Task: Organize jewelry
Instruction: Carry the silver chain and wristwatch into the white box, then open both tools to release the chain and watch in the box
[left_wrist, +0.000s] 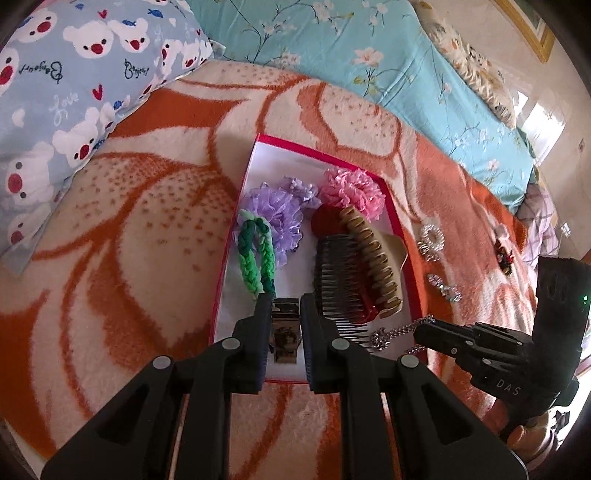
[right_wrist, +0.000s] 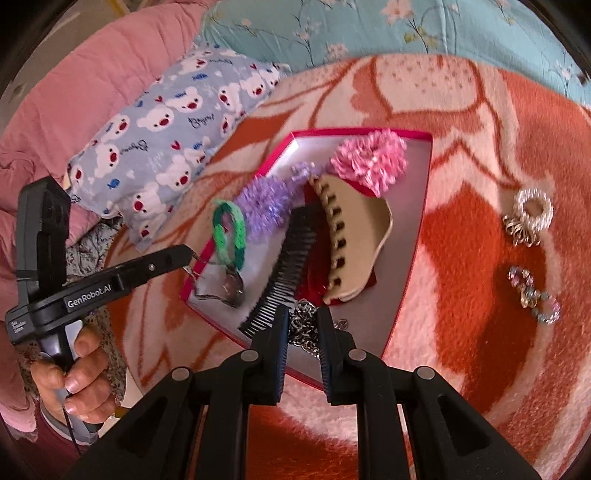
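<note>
A pink-rimmed box (left_wrist: 308, 148) (right_wrist: 417, 229) lies on the blanket. It contains a green braided band (left_wrist: 255, 254) (right_wrist: 229, 236), purple scrunchies (left_wrist: 275, 214), a pink scrunchie (left_wrist: 352, 194) (right_wrist: 371, 160), a beige claw clip (left_wrist: 376, 258) (right_wrist: 356, 236) and a black comb (left_wrist: 338, 280) (right_wrist: 286, 269). My left gripper (left_wrist: 286, 310) (right_wrist: 186, 256) is shut on a shiny metal hair clip (left_wrist: 284, 332) (right_wrist: 231, 288) over the box's near-left corner. My right gripper (right_wrist: 303, 326) (left_wrist: 421, 328) is shut on a silver chain (right_wrist: 304, 325) (left_wrist: 391, 332) over the near edge.
The box sits on an orange and cream blanket (left_wrist: 147, 221). To its right lie a rhinestone ring piece (left_wrist: 430, 240) (right_wrist: 532, 216), a beaded piece (left_wrist: 445, 288) (right_wrist: 535, 295) and a small dark red item (left_wrist: 504, 256). A bear-print pillow (left_wrist: 74, 74) is at the left. A hand (right_wrist: 79, 384) grips the left tool.
</note>
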